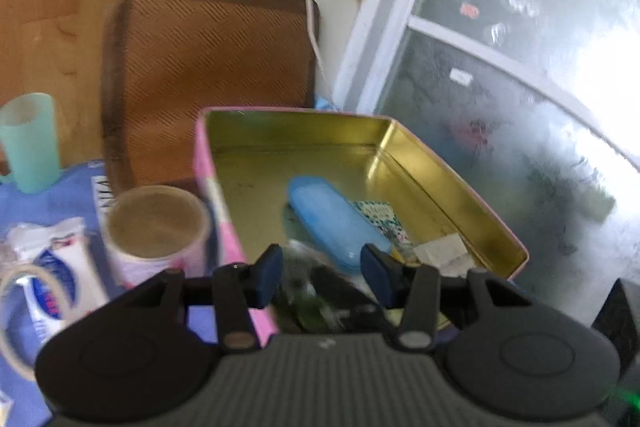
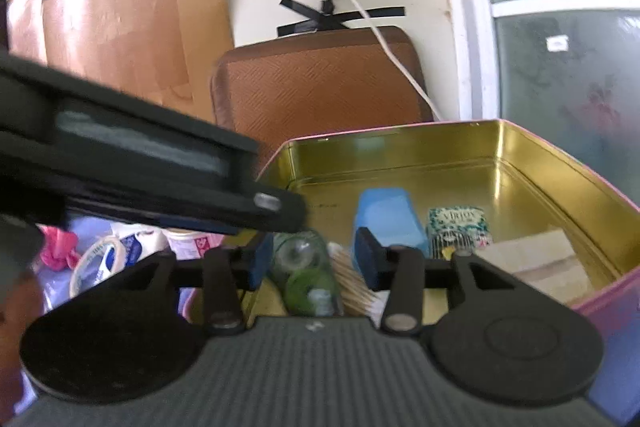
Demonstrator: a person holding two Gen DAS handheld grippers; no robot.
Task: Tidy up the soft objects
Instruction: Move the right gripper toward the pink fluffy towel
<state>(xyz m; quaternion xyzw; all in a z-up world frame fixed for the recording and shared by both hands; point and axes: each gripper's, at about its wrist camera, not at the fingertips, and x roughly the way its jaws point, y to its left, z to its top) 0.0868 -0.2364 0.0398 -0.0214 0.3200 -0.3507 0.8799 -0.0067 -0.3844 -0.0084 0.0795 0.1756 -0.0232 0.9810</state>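
A pink tin with a gold inside [image 1: 460,179] [image 2: 560,163] holds a blue case [image 1: 332,215] [image 2: 386,219], a patterned packet [image 1: 380,215] [image 2: 458,227], a beige pad [image 1: 440,251] [image 2: 540,259], a clear green bottle [image 2: 308,275] [image 1: 308,295] and a bundle of sticks [image 2: 352,283]. My left gripper [image 1: 322,275] is open over the tin's near end, above the bottle. My right gripper [image 2: 314,263] is open, its fingers either side of the bottle, not closed on it. The left gripper's black body [image 2: 140,171] crosses the right wrist view.
A brown cushion [image 1: 208,67] [image 2: 320,83] leans on the wall behind the tin. Left of the tin stand a paper cup [image 1: 156,227], a mint cup [image 1: 28,143], a white tube [image 1: 60,263], a tape roll [image 2: 96,263] and a pink object [image 2: 58,243]. A frosted window [image 1: 520,107] is right.
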